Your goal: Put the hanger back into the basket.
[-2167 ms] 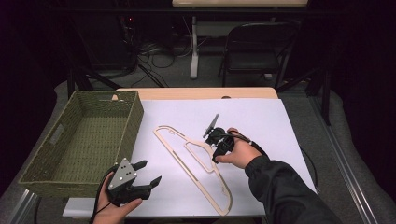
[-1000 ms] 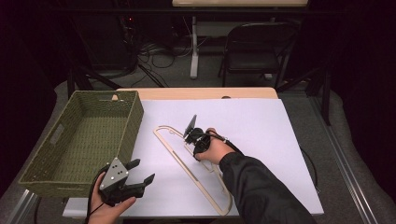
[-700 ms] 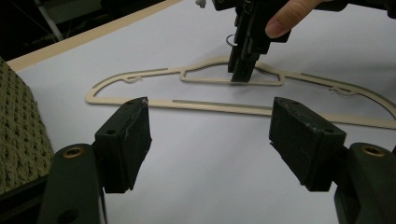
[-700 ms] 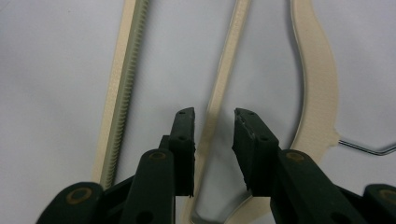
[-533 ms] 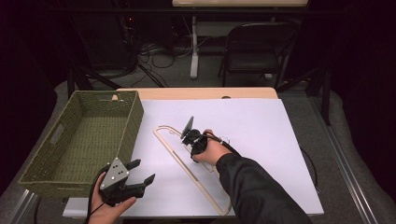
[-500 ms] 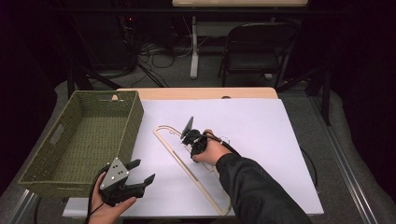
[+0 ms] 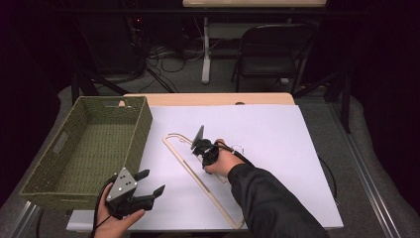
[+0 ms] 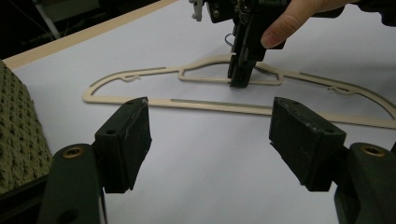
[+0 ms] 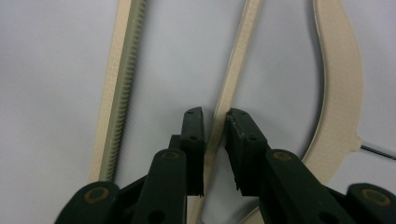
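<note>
A cream plastic clothes hanger lies flat on the white table cover, slanting from the middle toward the front. My right gripper points down onto its middle part. In the right gripper view the jaws are closed on a thin inner bar of the hanger. The left gripper view looks across at the hanger with the right gripper standing on it. My left gripper hovers open at the front left, nothing between its pads, short of the hanger.
A green woven basket stands at the table's left, close beside my left gripper. The white cover stretches bare to the right. A dark folding chair and cables sit beyond the far edge.
My right gripper has moved left along the hanger and settled on its inner bar. The left gripper has drawn back a little toward the front left, still open.
</note>
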{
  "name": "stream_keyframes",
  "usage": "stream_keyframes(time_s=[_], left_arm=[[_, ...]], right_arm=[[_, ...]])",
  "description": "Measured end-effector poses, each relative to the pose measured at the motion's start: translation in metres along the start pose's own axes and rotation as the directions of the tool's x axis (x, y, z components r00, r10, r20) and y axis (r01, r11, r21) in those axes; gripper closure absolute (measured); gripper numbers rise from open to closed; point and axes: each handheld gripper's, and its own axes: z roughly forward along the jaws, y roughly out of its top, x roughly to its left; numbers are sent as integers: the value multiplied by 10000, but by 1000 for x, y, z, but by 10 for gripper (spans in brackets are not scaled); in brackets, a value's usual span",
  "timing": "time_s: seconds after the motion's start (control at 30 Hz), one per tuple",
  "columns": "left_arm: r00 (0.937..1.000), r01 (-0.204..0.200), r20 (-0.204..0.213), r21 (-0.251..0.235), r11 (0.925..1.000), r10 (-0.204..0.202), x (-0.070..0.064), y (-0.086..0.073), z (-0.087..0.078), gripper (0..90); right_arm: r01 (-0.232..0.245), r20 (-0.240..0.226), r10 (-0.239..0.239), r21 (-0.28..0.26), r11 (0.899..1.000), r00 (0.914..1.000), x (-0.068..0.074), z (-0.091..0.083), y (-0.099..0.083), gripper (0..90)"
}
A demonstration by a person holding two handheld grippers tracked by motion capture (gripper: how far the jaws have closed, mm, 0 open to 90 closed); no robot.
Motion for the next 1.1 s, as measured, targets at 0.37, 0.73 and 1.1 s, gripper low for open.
stream_keyframes(time_s=[0.37, 0.73, 1.1], left_arm=[[10000, 33, 5, 3, 10000, -33, 0, 0, 0, 295], [10000, 38, -8, -21, 10000, -38, 1, 0, 0, 295], [10000, 56, -42, -6, 10000, -56, 1, 0, 0, 295]], right_arm=[[-43, -12, 44, 238, 9997, 10000, -1, -2, 1, 802], [-527, -235, 528, 51, 9986, 9983, -6, -1, -3, 839], [-236, -171, 242, 317, 9992, 9996, -9, -6, -7, 859]])
